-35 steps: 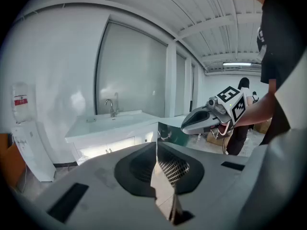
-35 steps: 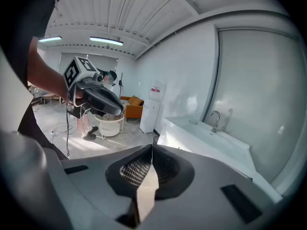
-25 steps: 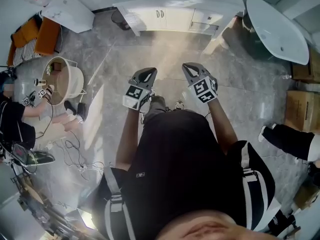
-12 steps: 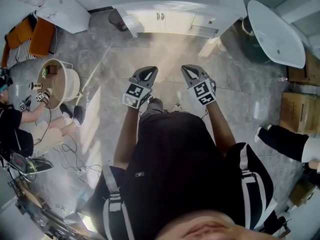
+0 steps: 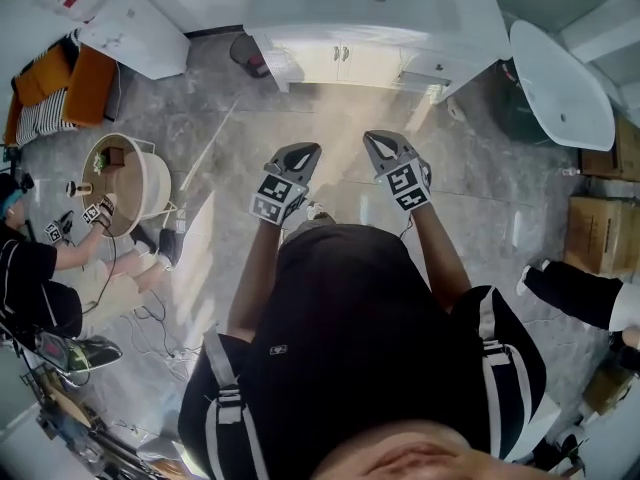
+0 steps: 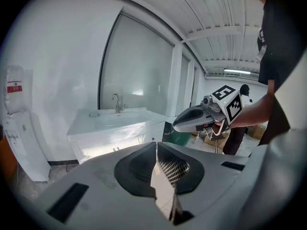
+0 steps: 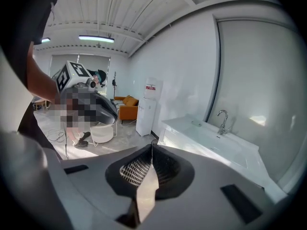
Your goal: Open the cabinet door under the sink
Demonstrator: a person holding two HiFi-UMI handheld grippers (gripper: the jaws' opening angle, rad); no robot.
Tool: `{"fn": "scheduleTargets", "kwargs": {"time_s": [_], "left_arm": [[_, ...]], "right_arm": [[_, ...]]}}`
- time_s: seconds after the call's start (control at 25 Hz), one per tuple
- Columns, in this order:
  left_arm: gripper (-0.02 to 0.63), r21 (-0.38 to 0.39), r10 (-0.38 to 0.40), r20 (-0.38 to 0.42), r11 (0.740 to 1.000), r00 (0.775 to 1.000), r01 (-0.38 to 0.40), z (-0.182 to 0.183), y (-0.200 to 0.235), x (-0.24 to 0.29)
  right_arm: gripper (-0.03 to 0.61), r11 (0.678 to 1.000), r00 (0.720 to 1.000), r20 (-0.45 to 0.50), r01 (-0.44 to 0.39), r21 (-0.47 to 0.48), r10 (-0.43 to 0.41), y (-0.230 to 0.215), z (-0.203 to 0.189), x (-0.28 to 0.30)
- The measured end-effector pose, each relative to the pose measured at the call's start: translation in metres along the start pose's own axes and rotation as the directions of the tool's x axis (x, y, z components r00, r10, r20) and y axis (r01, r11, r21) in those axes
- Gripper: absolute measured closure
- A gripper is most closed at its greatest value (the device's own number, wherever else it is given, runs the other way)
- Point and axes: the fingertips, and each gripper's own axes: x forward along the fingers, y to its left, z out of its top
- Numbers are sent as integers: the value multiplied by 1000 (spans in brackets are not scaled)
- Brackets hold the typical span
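Both grippers are clamped shut on nothing: our left gripper (image 5: 303, 149) and right gripper (image 5: 376, 137) each have the jaws pressed together. We're holding them side by side out in front, over the grey floor (image 5: 470, 183). The cabinet doors (image 5: 338, 64) under the sink (image 5: 372, 0) sit closed straight ahead, well apart from both tips, with 2 small handles meeting in the middle. Another person (image 5: 40, 268) sits on the floor off to our left.
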Motion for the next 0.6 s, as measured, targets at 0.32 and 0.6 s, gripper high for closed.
{"fn": "scheduleTargets", "kwargs": {"time_s": [0.32,0.6], "left_arm": [[594,30,-44,-16,999,999,44,-7,50,-5],[594,3,-23,-12,1000,1000,23,-13,83,-10]], "right_arm": [[518,998,998,-46,38,44,-36,4,-1,44],[518,1000,998,-70,5,27,-3,6,9,78]]}}
